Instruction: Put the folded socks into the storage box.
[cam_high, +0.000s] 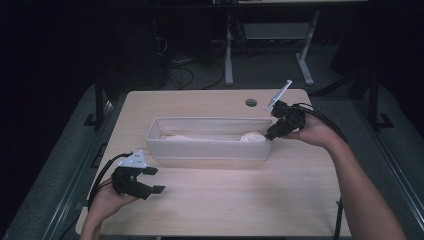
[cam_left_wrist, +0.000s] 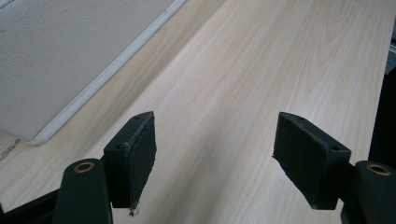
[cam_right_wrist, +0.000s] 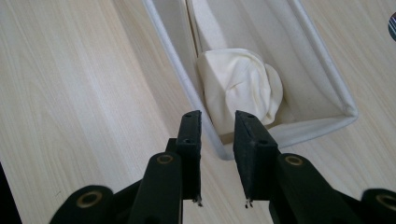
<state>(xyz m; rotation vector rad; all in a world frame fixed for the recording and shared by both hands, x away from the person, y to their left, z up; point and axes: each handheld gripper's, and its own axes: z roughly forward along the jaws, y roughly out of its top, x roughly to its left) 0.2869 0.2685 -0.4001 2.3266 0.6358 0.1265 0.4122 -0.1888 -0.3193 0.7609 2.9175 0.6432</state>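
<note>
Right tongs (cam_right_wrist: 217, 158), jaws narrow and straddling the corner rim of the fabric bin (cam_high: 210, 149), face the cream cloth bundle (cam_right_wrist: 240, 84) inside at its 3 o'clock end; left tongs (cam_high: 152, 180) stand wide over the counter (cam_high: 240, 200).

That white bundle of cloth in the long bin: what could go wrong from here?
1. The right gripper hangs over the bin's near corner, jaws narrow with the rim between them; closing might pinch the wall instead of the cloth bundle.
2. Pulling there could drag or tip the light bin.
3. The left gripper rests open on the table, away from the bin, so nothing steadies it.
</note>
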